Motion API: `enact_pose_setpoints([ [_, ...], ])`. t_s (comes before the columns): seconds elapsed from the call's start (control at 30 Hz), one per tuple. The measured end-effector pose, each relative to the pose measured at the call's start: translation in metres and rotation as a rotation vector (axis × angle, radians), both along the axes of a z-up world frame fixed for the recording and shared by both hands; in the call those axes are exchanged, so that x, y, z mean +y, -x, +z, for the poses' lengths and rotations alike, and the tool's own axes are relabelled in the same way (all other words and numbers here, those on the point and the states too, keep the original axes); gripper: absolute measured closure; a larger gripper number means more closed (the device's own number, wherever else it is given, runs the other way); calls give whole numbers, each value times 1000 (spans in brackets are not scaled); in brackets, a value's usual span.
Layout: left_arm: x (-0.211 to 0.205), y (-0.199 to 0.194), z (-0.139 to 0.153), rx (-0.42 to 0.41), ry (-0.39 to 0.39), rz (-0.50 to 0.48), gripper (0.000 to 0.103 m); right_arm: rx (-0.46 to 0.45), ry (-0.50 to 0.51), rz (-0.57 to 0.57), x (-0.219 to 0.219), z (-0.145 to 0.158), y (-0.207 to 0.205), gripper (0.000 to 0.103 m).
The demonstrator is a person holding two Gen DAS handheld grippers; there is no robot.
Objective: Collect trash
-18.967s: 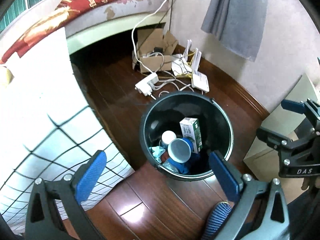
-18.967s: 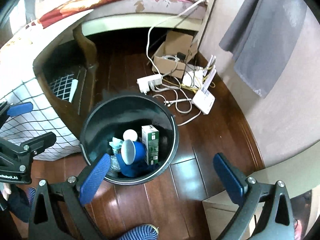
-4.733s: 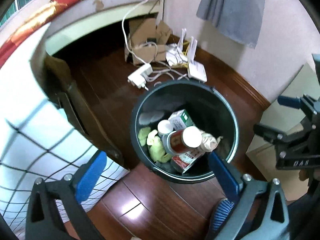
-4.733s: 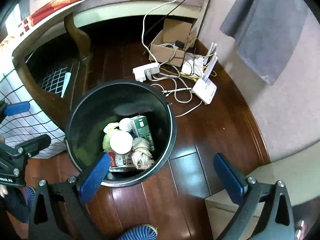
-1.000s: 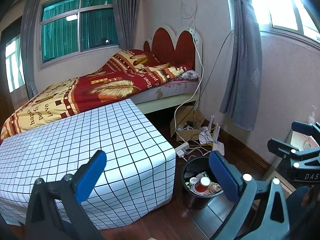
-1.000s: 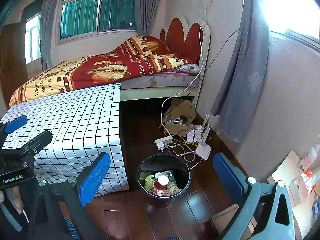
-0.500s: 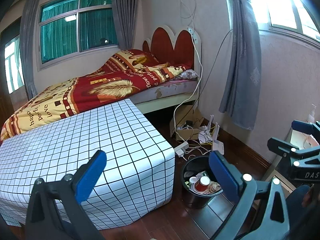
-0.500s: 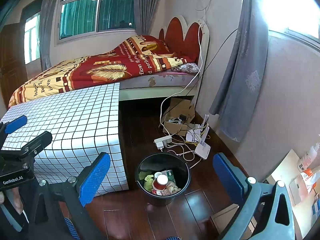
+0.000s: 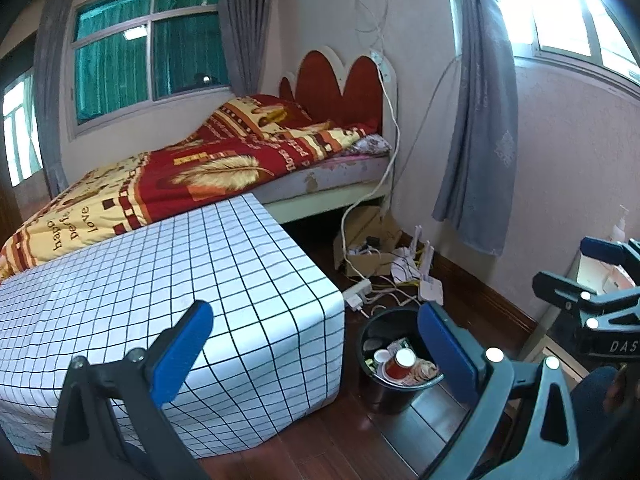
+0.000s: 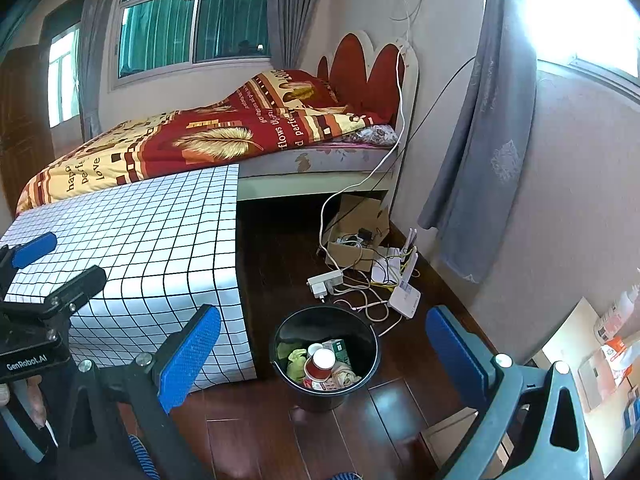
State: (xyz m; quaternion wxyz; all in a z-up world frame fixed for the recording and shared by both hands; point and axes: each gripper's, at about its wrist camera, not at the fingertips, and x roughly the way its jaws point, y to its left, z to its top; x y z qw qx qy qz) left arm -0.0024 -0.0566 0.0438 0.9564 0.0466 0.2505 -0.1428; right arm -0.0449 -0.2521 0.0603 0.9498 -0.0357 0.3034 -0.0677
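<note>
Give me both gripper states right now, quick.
Left gripper: open, holding nothing.
Right gripper: open, holding nothing.

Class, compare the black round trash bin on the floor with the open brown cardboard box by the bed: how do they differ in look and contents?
The black round trash bin is dark, cylindrical and smooth; the open brown cardboard box is tan, angular, with flaps raised.
The bin holds trash: a red cup, a green carton and crumpled wrappers. The box holds cables and plugs.
The bin stands beside the checked white cloth; the box sits at the bed's end.
Both are open-topped and on the wooden floor.
</note>
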Motion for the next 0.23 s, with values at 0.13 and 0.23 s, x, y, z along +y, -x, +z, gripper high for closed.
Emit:
enact_pose_setpoints([
  [0.13, 0, 0, 0, -13, -13, 1, 0, 1, 0, -2, 0, -1, 0, 0],
  [0.23, 2, -2, -1, -8, -11, 0, 0, 3, -1, -4, 1, -1, -1, 0],
])
